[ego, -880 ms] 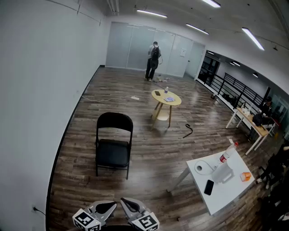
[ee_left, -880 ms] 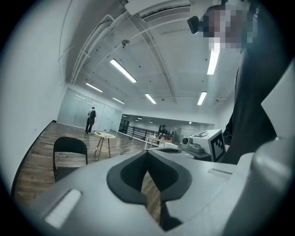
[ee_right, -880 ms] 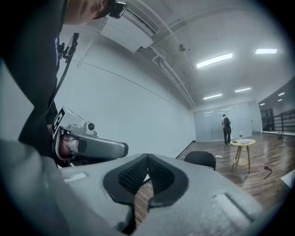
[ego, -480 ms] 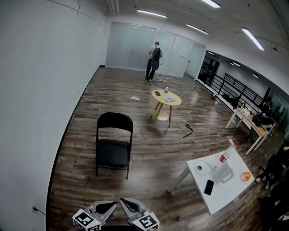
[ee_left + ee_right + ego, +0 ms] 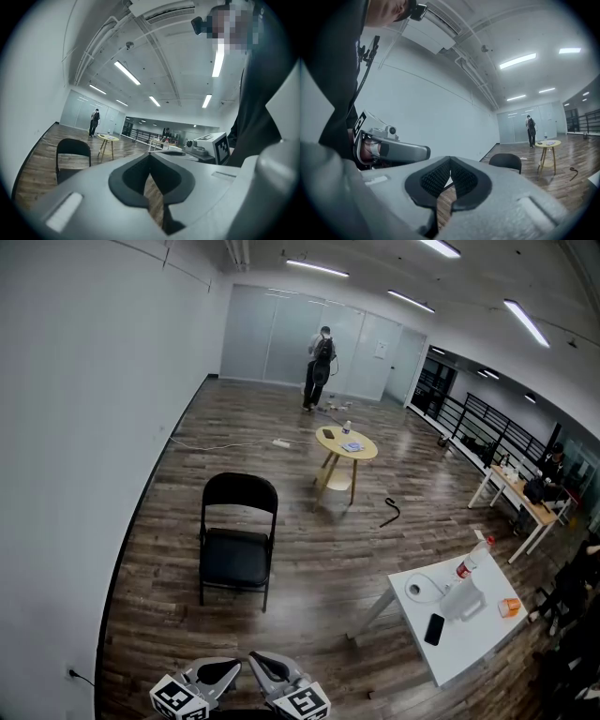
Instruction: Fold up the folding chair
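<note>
Folding chair stands unfolded by the left wall, well beyond the left gripper and right gripper — both empty, jaws pressed together — so the approach looks to be in hand; next, reach it and open.

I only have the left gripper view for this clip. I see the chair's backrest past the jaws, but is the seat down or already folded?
Observer: The head view shows the folding chair standing open with its seat level.
Operator: Is the right gripper carrying anything?
Observer: No. The right gripper is shut, with nothing between its jaws.
Operator: Any clutter on the floor ahead?
Observer: In the head view, a bent black object lies on the floor to the right of the round table.
</note>
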`<state>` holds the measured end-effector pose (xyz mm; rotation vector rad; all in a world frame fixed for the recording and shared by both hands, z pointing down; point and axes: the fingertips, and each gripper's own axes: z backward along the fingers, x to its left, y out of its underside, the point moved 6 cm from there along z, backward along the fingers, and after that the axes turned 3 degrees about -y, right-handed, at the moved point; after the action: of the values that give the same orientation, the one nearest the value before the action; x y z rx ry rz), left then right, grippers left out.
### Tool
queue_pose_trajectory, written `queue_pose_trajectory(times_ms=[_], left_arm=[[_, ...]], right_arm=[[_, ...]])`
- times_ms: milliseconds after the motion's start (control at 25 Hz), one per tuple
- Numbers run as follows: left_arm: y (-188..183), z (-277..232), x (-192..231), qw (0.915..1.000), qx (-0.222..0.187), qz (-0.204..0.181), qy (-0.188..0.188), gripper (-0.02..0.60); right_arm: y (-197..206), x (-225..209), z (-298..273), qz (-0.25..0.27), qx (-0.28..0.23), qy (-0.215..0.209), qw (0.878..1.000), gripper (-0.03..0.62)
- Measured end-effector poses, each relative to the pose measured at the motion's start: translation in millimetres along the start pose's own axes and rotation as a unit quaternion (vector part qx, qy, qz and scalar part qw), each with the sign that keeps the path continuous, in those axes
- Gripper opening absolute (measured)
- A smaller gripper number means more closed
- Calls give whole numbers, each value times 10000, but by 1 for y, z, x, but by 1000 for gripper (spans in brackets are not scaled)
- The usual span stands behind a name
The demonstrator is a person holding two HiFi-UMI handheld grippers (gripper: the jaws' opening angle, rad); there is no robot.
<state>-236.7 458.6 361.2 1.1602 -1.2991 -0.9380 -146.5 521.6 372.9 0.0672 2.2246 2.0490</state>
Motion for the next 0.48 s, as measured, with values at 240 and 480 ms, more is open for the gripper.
queue_pose_trajectory(times_ms=[240, 480], left_arm=[[-1, 6, 4, 10000, 14, -23, -10, -2], [-2, 12, 12, 10000, 5, -29, -28, -2]], right_arm=[[0, 5, -6, -2, 11, 1, 10000, 2], [0, 9, -14, 40, 13, 16, 10000, 2]])
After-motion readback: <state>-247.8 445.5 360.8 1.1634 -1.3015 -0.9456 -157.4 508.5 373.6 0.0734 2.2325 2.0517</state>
